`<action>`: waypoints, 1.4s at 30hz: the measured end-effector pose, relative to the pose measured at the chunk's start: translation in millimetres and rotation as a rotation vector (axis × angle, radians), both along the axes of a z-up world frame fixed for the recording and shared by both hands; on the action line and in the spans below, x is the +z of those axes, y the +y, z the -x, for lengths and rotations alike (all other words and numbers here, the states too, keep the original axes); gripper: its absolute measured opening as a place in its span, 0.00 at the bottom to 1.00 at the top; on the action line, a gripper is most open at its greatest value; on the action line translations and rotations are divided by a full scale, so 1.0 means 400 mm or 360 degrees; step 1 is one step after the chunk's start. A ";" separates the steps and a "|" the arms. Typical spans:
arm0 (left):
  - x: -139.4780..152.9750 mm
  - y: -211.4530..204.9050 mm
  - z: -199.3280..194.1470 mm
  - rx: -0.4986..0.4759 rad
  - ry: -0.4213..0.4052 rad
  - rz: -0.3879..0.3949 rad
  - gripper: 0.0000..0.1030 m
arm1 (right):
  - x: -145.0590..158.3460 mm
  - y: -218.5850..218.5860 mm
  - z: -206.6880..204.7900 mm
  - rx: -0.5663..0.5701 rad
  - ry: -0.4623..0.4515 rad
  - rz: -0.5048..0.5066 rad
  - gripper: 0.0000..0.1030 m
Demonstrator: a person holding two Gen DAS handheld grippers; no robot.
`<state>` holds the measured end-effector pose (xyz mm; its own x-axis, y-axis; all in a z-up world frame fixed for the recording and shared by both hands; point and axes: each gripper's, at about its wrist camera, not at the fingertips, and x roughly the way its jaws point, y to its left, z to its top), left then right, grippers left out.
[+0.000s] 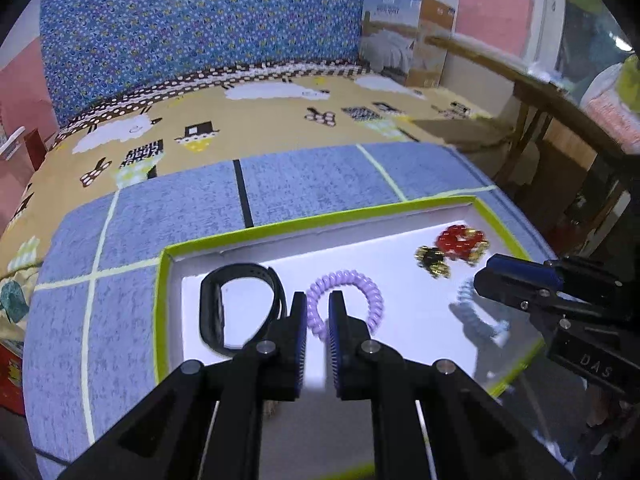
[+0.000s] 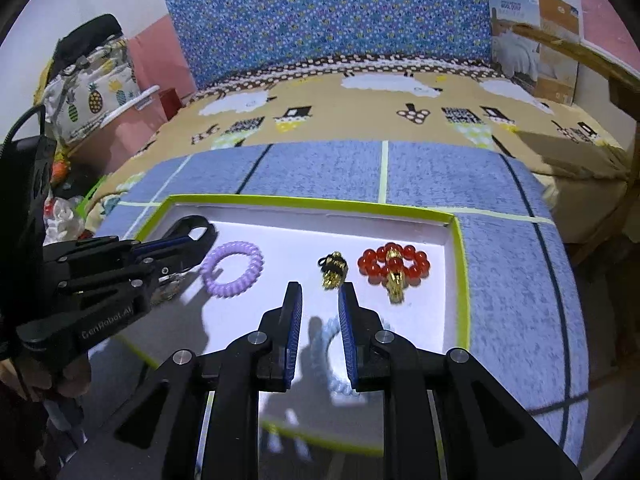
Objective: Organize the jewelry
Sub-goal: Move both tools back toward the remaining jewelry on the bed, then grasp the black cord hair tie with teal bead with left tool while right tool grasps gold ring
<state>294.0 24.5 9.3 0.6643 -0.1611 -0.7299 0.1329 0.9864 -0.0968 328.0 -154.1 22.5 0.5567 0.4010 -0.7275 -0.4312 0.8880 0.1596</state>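
Note:
A white tray with a lime-green rim (image 1: 280, 227) (image 2: 462, 280) lies on the blue mat. In it lie a black watch band (image 1: 224, 312) (image 2: 196, 230), a purple spiral hair tie (image 1: 360, 284) (image 2: 232, 270), a small black-and-gold charm (image 1: 434, 260) (image 2: 333, 272), a red bead bracelet with a gold charm (image 1: 460, 242) (image 2: 394, 266) and a light-blue spiral tie (image 1: 476, 318) (image 2: 334, 360). My left gripper (image 1: 318, 304) is open, its fingers astride the near side of the purple tie. My right gripper (image 2: 320, 300) is open over the light-blue tie.
The blue mat (image 2: 520, 264) with taped lines covers a low table on a yellow patterned bedsheet (image 2: 360, 112). A blue patterned headboard (image 2: 340, 20) and a cardboard box (image 2: 536, 40) stand behind. A wooden frame (image 1: 540, 92) is at the right.

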 end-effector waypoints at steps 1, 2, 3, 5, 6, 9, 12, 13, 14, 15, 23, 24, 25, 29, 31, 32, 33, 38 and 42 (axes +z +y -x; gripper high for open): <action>0.006 0.004 0.014 0.0004 -0.0015 0.0009 0.11 | 0.006 -0.004 0.009 -0.0002 -0.0008 -0.0005 0.19; 0.012 0.008 0.028 0.0007 -0.0029 0.0017 0.11 | 0.016 -0.012 0.030 -0.0004 -0.0024 -0.0014 0.19; 0.019 0.012 0.048 0.0010 -0.0044 0.0030 0.11 | 0.024 -0.018 0.048 -0.0001 -0.0037 -0.0022 0.19; 0.030 0.018 0.082 0.0008 -0.0068 0.0062 0.11 | 0.037 -0.027 0.081 0.0005 -0.0059 -0.0038 0.19; 0.035 0.019 0.102 0.0004 -0.0082 0.0072 0.11 | 0.045 -0.035 0.104 0.0006 -0.0069 -0.0048 0.19; 0.043 0.018 0.164 -0.0020 -0.0113 0.0085 0.11 | 0.060 -0.050 0.160 0.0010 -0.0090 -0.0077 0.19; 0.044 0.010 0.223 -0.0053 -0.0124 0.0096 0.11 | 0.068 -0.073 0.218 0.0008 -0.0097 -0.0120 0.19; 0.042 0.006 0.241 -0.0061 -0.0126 0.0095 0.11 | 0.068 -0.078 0.234 0.0003 -0.0098 -0.0126 0.19; 0.041 0.004 0.259 -0.0071 -0.0126 0.0096 0.11 | 0.067 -0.082 0.248 0.0001 -0.0099 -0.0131 0.19; 0.039 0.002 0.273 -0.0079 -0.0125 0.0101 0.11 | 0.065 -0.089 0.268 0.0000 -0.0096 -0.0139 0.19; 0.032 -0.004 0.380 -0.0099 -0.0130 0.0130 0.11 | 0.042 -0.134 0.374 -0.0038 -0.0071 -0.0159 0.19; 0.033 -0.005 0.390 -0.0102 -0.0137 0.0131 0.11 | 0.041 -0.138 0.385 -0.0046 -0.0070 -0.0165 0.19; 0.035 -0.006 0.402 -0.0107 -0.0145 0.0131 0.11 | 0.038 -0.141 0.396 -0.0047 -0.0066 -0.0173 0.19; 0.034 -0.021 0.439 -0.0147 -0.0152 0.0138 0.11 | 0.029 -0.143 0.426 -0.0041 -0.0052 -0.0179 0.19; 0.032 -0.031 0.451 -0.0171 -0.0151 0.0143 0.11 | 0.021 -0.141 0.436 -0.0031 -0.0041 -0.0188 0.19; 0.030 -0.036 0.453 -0.0184 -0.0150 0.0143 0.11 | 0.017 -0.140 0.440 -0.0027 -0.0036 -0.0189 0.19; 0.029 -0.041 0.453 -0.0194 -0.0148 0.0140 0.11 | 0.015 -0.138 0.439 -0.0023 -0.0030 -0.0187 0.19; 0.025 -0.057 0.448 -0.0221 -0.0136 0.0128 0.11 | 0.006 -0.139 0.443 -0.0018 -0.0018 -0.0187 0.19; 0.020 -0.067 0.447 -0.0233 -0.0127 0.0131 0.11 | 0.002 -0.141 0.447 -0.0025 -0.0016 -0.0188 0.19</action>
